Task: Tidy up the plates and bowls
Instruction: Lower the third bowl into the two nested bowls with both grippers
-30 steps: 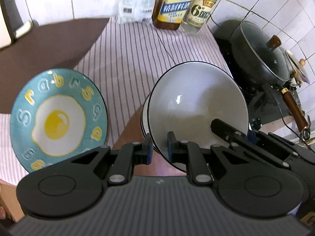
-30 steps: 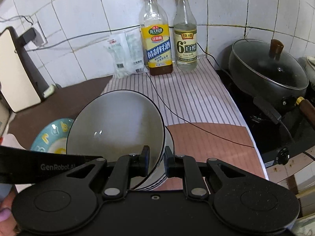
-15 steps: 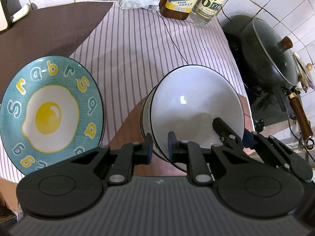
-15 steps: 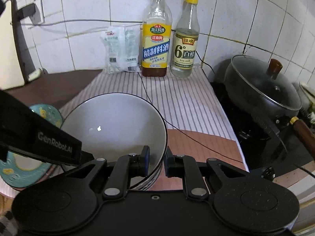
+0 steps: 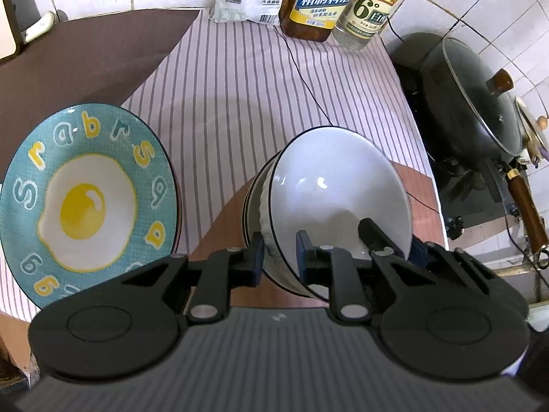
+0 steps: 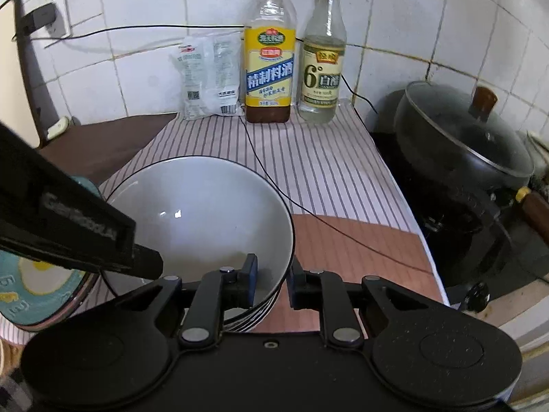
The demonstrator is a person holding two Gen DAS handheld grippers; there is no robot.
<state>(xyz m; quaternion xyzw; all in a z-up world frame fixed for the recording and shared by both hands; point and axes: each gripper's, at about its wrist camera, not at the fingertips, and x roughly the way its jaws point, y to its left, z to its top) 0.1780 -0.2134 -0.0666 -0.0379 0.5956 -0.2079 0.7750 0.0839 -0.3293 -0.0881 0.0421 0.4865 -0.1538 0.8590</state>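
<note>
A white bowl (image 5: 326,189) with a thin black rim sits nested on top of a stack of like bowls (image 5: 252,206), tilted toward me. My left gripper (image 5: 279,261) straddles its near rim. Its jaws are opening, with the bowl wall between the pads. My right gripper (image 6: 272,278) holds the same bowl (image 6: 206,213) at the opposite rim, one pad inside and one outside. Its jaws are just starting to ease. The stack (image 6: 254,316) shows below the bowl. A teal fried-egg plate (image 5: 85,206) lies to the left, partly hidden in the right wrist view (image 6: 31,285) by the left tool's body.
A striped cloth (image 5: 240,86) covers the counter. Two bottles (image 6: 269,68) (image 6: 320,68) and a white bag (image 6: 209,75) stand against the tiled wall. A lidded dark pot (image 6: 463,144) sits on the stove at right. A thin black cable (image 6: 308,213) crosses the cloth.
The white bowl has come down and settled into the stack, less tilted than before. The left jaws stand slightly wider apart. The right gripper has sunk with the bowl.
</note>
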